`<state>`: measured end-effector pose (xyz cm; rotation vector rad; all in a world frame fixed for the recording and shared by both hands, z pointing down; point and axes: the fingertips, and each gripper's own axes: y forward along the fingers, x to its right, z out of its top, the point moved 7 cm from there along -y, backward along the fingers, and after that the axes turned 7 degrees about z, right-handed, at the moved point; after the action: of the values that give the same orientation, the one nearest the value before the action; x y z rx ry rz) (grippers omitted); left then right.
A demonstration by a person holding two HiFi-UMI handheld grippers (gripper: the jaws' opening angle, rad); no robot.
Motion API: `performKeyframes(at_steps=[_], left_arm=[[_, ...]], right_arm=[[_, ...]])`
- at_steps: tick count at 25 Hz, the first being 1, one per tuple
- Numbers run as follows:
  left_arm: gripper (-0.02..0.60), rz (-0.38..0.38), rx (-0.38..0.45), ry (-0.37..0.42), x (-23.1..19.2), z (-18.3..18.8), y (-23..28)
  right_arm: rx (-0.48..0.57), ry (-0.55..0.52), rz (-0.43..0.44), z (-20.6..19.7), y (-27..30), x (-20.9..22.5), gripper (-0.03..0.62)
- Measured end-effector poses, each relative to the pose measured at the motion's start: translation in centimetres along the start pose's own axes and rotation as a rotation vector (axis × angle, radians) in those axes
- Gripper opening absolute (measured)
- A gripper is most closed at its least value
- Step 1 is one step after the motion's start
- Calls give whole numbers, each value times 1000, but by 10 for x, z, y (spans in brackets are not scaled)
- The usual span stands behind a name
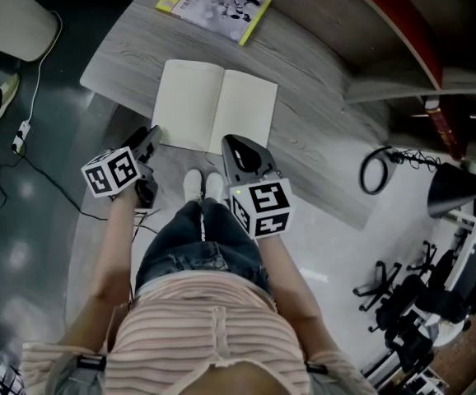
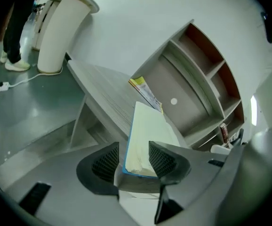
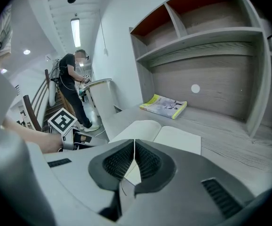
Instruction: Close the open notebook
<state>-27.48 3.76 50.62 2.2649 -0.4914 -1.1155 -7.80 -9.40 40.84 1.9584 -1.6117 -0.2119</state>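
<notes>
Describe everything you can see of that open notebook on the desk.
The notebook lies open and flat on the grey wood-look desk, two blank cream pages facing up, meeting at a centre fold. A thin blue cover edge shows beneath the left page's near corner. That corner shows between the left gripper's parted jaws, which do not press it. A yellow-edged book lies apart behind it.
</notes>
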Motion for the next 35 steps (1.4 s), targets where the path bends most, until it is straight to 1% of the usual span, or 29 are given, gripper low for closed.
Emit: performKeyframes(at_steps=[5,7,9,11,16,18,22,27,32,35], left_arm=[[183,-81,-19,-146,-8,-3,6],[183,-104,-30,-179,-9,-5,8],[181,-121,-45,-189,-10,-7,9],[176,-125,-56,-181,-9,-8,10],[112,-104,-54,-142,-10,-7,6],[97,-94,-52,-113,-8,-7,7],[80,-59,-58,-50,-3,-5,4],[66,-28,-45,-15,2,-3,-3],[60,-18,-21,14,10,1,-12],[58,-11,-8,51,16,3,-17]], right_arm=[[-14,5,-6,-1,6,4,18],[-17,7,-3,-1,9,5,18],[-17,6,1,0,11,5,18],[-18,8,5,0,11,5,18],[-28,11,19,-4,11,2,18],[-29,7,19,-5,10,3,18],[-36,-1,18,-6,10,2,18],[-49,-15,26,-7,11,-3,18],[-65,-33,26,-9,14,-8,18],[-67,-24,21,-10,15,-8,18]])
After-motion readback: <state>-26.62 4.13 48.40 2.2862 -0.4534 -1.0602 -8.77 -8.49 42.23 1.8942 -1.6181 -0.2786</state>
